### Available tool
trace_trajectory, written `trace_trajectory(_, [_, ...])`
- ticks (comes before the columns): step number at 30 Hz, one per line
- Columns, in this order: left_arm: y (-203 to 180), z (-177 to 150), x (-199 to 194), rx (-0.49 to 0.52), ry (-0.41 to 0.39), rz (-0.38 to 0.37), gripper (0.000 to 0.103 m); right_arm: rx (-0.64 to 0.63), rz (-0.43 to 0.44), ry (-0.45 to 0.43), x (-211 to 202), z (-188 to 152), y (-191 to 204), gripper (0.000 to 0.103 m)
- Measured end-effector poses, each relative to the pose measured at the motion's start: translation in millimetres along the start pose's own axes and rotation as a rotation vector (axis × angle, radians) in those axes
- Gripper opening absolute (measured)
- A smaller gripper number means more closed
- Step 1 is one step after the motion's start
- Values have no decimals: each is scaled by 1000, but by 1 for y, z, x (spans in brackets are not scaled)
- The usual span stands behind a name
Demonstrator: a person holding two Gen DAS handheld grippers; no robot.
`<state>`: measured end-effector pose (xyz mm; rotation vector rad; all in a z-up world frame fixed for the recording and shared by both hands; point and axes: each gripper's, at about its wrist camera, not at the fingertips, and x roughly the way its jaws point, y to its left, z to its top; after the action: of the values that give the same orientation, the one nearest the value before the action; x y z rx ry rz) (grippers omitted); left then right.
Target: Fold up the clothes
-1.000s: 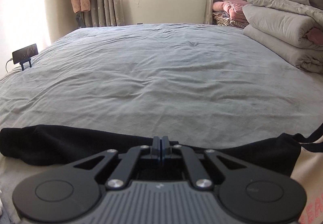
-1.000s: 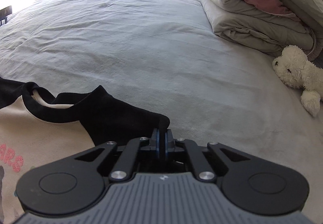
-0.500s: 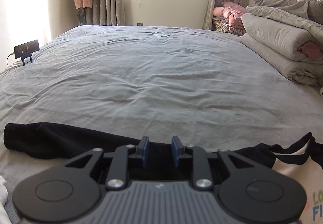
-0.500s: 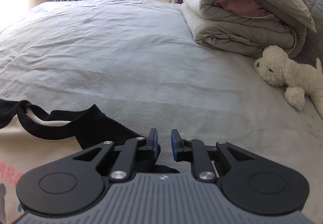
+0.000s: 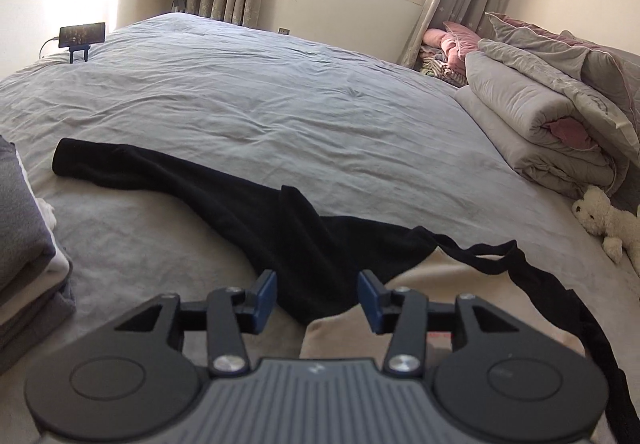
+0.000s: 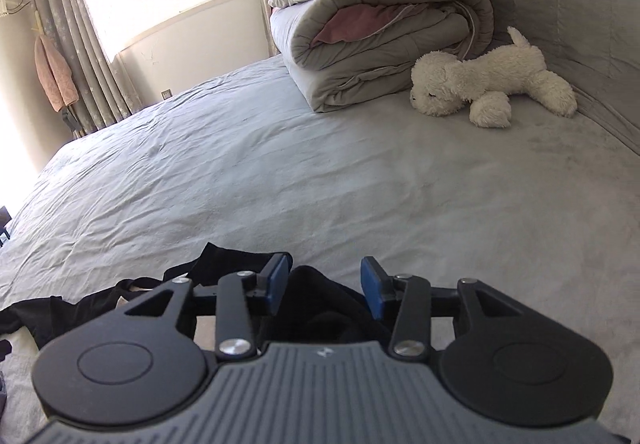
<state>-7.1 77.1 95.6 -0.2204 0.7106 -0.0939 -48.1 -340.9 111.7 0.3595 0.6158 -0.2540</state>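
Note:
A cream top with black sleeves and a black neckline lies flat on the grey bed. In the left wrist view its long black sleeve stretches away to the left and the cream body shows at lower right. My left gripper hovers above the sleeve's base, jaws opening, its blue pads clear of the cloth. In the right wrist view the other black sleeve lies bunched under my right gripper, whose jaws are also opening with nothing pinched between them.
A rolled grey and pink duvet and a white plush dog sit at the head of the bed. Folded grey and white clothes are stacked at the left. A phone on a stand is at the far left edge.
Both grippers were shut on the black sleeves. They have let go, opened, and lifted back from the top, with both views rolling; the sleeves now lie on the bed.

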Motion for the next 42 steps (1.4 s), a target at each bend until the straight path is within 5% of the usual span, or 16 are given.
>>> trace_trajectory(11, [15,-39,-39,-23,40,-53,74,2,-142,61,-45,-52,-59,47])
trace_trajectory(15, [16,-45,-29,-41,83,-40,74,-26,-193,73,-44,-59,-70,48])
trace_trajectory(20, [9,-45,-24,-76,115,-70,77,-84,-194,84,-41,-61,-75,60])
trace_trajectory(33, [-17,-53,-1,-65,199,-127,81,-168,-189,155,-36,-67,-92,62])
trace_trajectory(38, [-24,-58,5,-40,220,-141,81,-77,-300,170,-25,-59,-118,66])
trace_trajectory(42, [-23,-61,13,-69,262,-143,81,-137,-253,209,-13,-62,-114,66])
